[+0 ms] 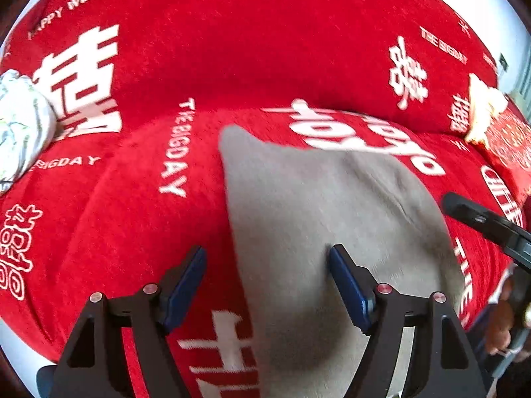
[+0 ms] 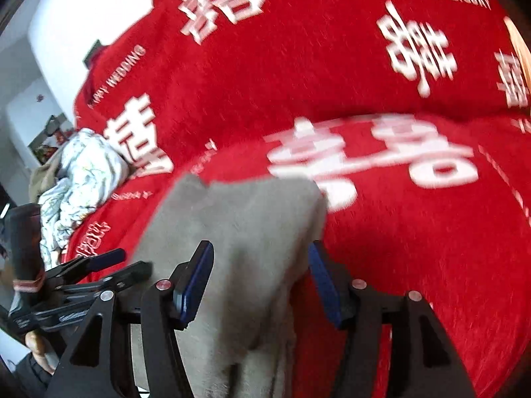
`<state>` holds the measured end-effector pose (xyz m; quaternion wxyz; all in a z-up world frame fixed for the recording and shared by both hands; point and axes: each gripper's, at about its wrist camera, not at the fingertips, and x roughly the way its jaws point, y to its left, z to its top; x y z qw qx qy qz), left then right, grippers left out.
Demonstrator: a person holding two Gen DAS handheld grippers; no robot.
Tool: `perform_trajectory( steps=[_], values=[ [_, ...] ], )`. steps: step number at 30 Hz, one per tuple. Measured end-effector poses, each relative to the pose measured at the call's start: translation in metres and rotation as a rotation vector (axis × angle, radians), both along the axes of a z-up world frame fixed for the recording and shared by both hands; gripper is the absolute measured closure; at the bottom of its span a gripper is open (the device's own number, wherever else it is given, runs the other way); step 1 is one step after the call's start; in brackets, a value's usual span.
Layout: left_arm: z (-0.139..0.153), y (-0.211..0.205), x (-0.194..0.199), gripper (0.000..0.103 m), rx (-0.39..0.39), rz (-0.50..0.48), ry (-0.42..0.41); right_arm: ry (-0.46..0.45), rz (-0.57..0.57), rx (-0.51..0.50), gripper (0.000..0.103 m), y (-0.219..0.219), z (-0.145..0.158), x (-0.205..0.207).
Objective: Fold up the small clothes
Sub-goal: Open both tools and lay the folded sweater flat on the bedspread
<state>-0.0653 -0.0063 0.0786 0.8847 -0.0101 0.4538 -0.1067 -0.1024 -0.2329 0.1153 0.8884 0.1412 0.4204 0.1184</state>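
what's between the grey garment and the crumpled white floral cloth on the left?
Only the red printed cover: no object lies between the grey fabric garment and the crumpled white floral cloth; both wrist views show it.

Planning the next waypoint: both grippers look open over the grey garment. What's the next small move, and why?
Probably lower the left gripper and close it on the grey garment. Both the left and right gripper are open and hold nothing. The garment's left edge lies between the left fingers on the red sofa cover, so a grasp must precede any fold.
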Motion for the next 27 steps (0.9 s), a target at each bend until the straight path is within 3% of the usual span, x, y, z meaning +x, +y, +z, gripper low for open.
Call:
perform_trajectory(
  steps=[4, 6, 8, 10, 13, 16, 21, 24, 27],
  values=[
    [-0.005, -0.003, 0.025, 0.026, 0.061, 0.041, 0.032, -0.008, 0.091, 0.001, 0.039, 0.020, 0.004, 0.017],
    [-0.012, -0.007, 0.037, 0.026, 0.088, 0.046, 0.068, 0.047, 0.146, 0.030, 0.039, 0.031, -0.010, 0.031],
    [-0.018, -0.011, 0.045, 0.025, 0.111, 0.041, 0.080, 0.109, 0.125, 0.002, 0.040, 0.034, -0.027, 0.046],
    [-0.025, -0.016, 0.052, 0.007, 0.157, 0.045, 0.081, 0.159, 0.074, -0.030, 0.041, 0.026, -0.045, 0.061],
    [-0.026, -0.013, 0.054, 0.005, 0.157, 0.054, 0.087, 0.170, 0.056, -0.045, 0.041, 0.021, -0.045, 0.062],
    [-0.011, -0.008, 0.036, 0.005, 0.146, 0.060, 0.049, 0.119, 0.089, -0.085, 0.040, 0.024, -0.026, 0.040],
    [0.011, -0.008, -0.026, 0.005, 0.144, -0.029, -0.062, -0.022, 0.307, -0.064, 0.038, 0.043, 0.009, -0.035],
    [0.004, -0.012, -0.055, 0.005, 0.209, -0.069, -0.099, 0.004, 0.372, -0.067, 0.038, 0.051, -0.001, -0.062],
    [-0.017, -0.009, -0.064, 0.005, 0.261, -0.069, -0.067, 0.072, 0.366, -0.117, 0.039, 0.049, -0.026, -0.073]
  ],
)
